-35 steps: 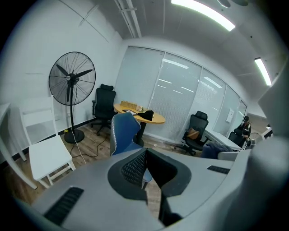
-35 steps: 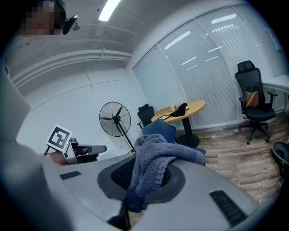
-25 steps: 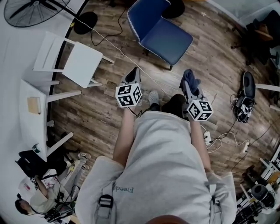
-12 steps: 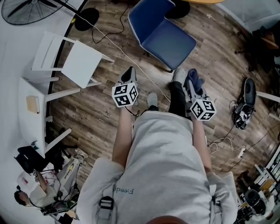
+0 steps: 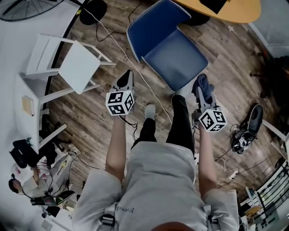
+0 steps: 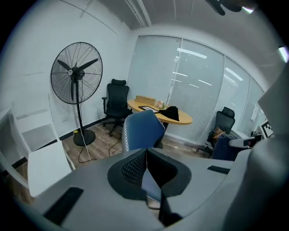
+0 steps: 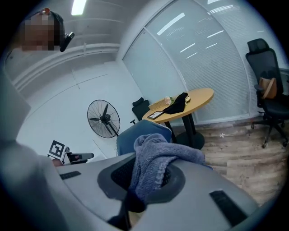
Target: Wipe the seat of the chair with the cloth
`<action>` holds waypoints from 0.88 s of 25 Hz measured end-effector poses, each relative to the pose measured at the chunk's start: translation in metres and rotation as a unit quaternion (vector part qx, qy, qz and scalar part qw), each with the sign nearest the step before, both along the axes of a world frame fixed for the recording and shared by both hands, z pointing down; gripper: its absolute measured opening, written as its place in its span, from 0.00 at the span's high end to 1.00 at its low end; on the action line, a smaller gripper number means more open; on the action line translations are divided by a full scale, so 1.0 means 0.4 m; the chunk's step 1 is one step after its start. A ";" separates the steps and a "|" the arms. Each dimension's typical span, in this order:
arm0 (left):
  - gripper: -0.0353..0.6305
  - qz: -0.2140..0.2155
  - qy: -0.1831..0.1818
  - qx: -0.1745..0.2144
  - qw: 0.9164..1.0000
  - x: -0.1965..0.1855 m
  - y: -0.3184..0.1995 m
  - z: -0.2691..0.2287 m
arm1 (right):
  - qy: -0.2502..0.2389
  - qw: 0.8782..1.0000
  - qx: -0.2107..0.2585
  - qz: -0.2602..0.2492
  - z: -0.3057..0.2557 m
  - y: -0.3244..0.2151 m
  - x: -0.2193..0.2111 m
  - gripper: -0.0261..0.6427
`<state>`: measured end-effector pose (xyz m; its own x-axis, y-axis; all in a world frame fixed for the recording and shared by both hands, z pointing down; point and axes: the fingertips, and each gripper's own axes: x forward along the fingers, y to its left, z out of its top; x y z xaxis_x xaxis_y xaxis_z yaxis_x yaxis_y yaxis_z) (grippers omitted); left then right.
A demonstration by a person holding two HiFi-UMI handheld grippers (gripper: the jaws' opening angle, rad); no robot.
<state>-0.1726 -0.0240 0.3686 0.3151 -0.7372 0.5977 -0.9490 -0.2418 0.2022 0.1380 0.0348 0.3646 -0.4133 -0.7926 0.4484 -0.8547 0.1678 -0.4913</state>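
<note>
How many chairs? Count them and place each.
4: a blue padded chair straight ahead, a white slatted chair to its left, one black office chair behind the round yellow table, another by the window blinds. Others may be hidden.

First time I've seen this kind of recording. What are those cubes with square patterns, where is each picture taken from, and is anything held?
No robot here: a person stands on a wood-plank floor with a two-jaw gripper in each hand. The patterned cubes are part of those grippers. The top-down picture comes from a camera on the person's head; the other two come from cameras riding on each gripper, looking along its jaws. The left gripper is shut and empty. The right gripper is shut on a blue-grey knitted cloth. Ahead stands a blue padded chair, its seat bare; the cloth is not yet on it. In the head view a white chair stands to its left, a round yellow table beyond it.
</note>
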 end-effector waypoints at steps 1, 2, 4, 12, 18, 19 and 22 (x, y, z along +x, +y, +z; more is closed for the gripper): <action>0.91 -0.002 -0.003 0.005 1.000 0.003 -0.035 0.006 | 0.004 1.000 0.002 -0.005 0.011 -0.041 0.013 0.89; 0.91 -0.002 -0.007 0.010 1.000 0.005 -0.067 0.011 | 0.008 1.000 0.004 -0.008 0.022 -0.078 0.025 0.89; 0.91 -0.002 -0.021 0.018 1.000 0.005 -0.127 0.029 | 0.017 1.000 0.009 -0.014 0.046 -0.145 0.047 0.89; 0.89 -0.041 -0.058 0.019 0.997 -0.057 -0.276 0.117 | 0.055 0.994 -0.021 -0.087 0.227 -0.260 0.066 0.89; 0.67 -0.051 -0.089 -0.003 0.995 -0.048 -0.339 0.203 | 0.070 0.989 -0.053 -0.116 0.385 -0.339 0.130 0.89; 0.66 -0.055 -0.094 -0.005 0.994 -0.053 -0.350 0.216 | 0.071 0.990 -0.052 -0.115 0.399 -0.364 0.138 0.89; 0.58 -0.062 -0.102 -0.005 0.993 -0.066 -0.382 0.252 | 0.074 0.990 -0.040 -0.111 0.425 -0.454 0.165 0.89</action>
